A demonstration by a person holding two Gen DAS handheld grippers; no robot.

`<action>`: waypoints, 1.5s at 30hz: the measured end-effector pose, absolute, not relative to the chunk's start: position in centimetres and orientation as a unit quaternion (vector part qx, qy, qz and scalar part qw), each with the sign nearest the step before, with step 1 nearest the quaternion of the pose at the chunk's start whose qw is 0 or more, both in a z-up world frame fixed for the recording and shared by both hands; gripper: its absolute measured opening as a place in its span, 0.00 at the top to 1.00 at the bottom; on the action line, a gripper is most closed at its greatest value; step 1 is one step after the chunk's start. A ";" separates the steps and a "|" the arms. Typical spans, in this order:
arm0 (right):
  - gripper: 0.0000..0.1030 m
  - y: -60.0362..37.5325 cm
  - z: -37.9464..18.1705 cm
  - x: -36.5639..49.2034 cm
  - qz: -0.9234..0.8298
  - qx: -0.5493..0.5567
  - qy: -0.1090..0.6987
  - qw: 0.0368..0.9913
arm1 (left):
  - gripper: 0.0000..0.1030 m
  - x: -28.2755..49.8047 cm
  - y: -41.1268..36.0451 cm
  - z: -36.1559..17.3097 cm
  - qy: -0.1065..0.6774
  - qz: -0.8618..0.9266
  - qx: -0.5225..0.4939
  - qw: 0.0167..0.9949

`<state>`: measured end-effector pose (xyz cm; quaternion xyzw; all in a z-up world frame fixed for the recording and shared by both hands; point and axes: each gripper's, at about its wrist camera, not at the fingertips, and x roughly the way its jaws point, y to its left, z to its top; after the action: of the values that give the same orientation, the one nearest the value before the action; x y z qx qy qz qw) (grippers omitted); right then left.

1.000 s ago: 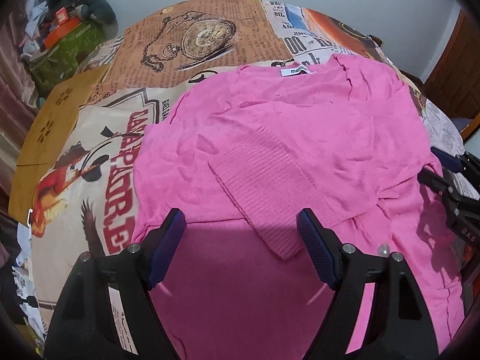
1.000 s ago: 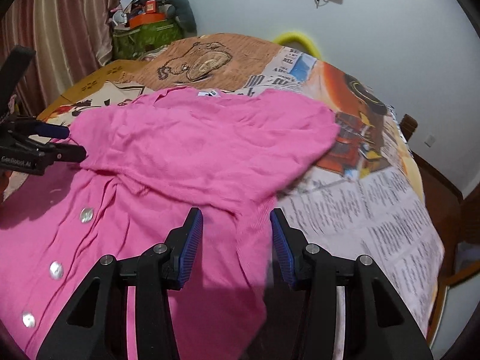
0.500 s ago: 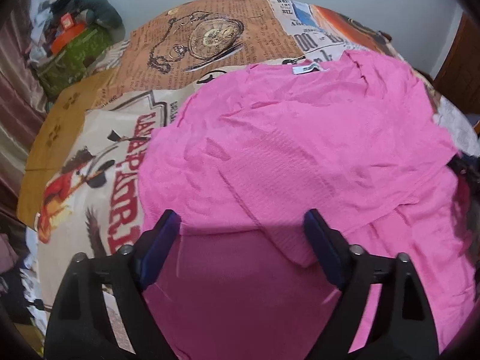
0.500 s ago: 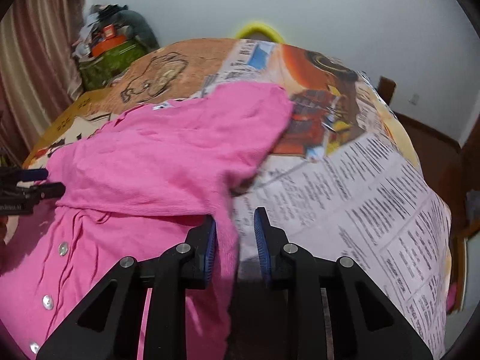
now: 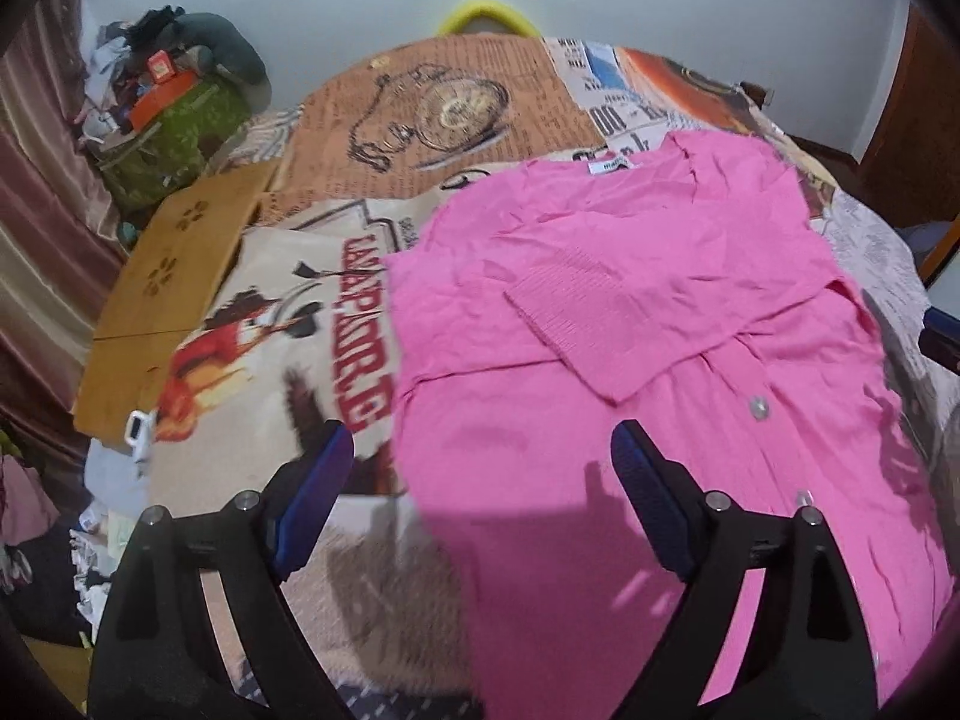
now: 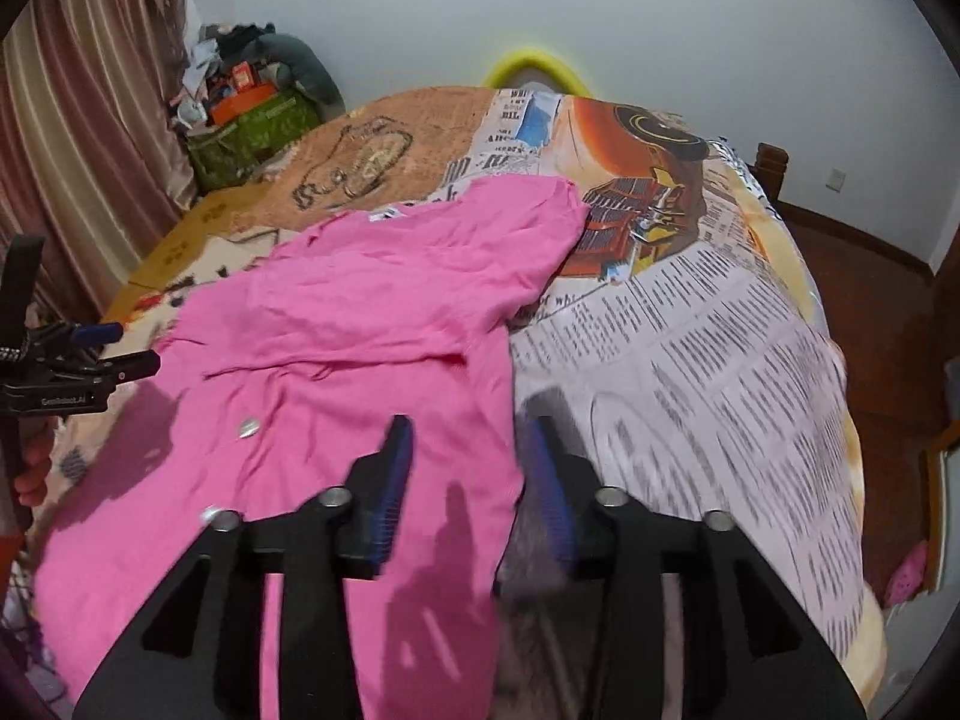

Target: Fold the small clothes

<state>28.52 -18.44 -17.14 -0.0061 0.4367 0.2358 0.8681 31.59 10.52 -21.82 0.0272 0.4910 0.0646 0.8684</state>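
A cardigan (image 5: 630,312) is lying spread on a bed (image 6: 690,324), one sleeve (image 5: 588,324) lying folded across its body. A heaped bag (image 6: 252,132) is sitting behind the bed's far left corner, beside a curtain (image 6: 78,138) hanging at left.

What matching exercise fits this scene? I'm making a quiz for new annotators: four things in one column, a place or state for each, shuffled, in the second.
Things:
1. pink cardigan
2. ribbed cuff
3. white neck label
4. green bag

Places or states:
A. at the garment's far edge
B. piled with clutter by the curtain
C. spread on the printed bedspread, buttons showing
D. folded across the garment's middle

Pairs: 1-C, 2-D, 3-A, 4-B
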 end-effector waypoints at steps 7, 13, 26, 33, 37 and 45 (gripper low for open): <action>0.53 -19.9 -16.2 25.1 0.228 -0.001 0.442 0.867 | 0.14 27.5 12.1 -20.3 0.488 0.070 0.002 0.870; 0.53 -20.9 -17.2 22.9 0.222 0.009 0.461 0.859 | 0.14 24.6 12.4 -21.8 0.513 0.063 -0.020 0.856; 0.53 -20.4 -21.6 21.4 0.234 0.032 0.522 0.820 | 0.30 21.7 10.1 -24.6 0.552 0.011 -0.040 0.833; 0.50 -18.6 -22.4 21.7 0.245 0.002 0.514 0.822 | 0.55 20.9 10.6 -25.1 0.544 -0.021 -0.099 0.833; 0.66 -17.7 -22.3 21.6 0.257 -0.014 0.512 0.819 | 0.82 20.8 10.5 -25.0 0.542 -0.026 -0.099 0.834; 0.92 -15.9 -20.8 20.5 0.290 -0.005 0.480 0.828 | 0.96 21.7 10.0 -24.0 0.522 -0.014 -0.052 0.851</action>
<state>20.48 -15.90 -20.75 -0.0055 0.4797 0.2896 0.8282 21.68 10.00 -23.95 -0.0520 0.5220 -0.0136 0.8512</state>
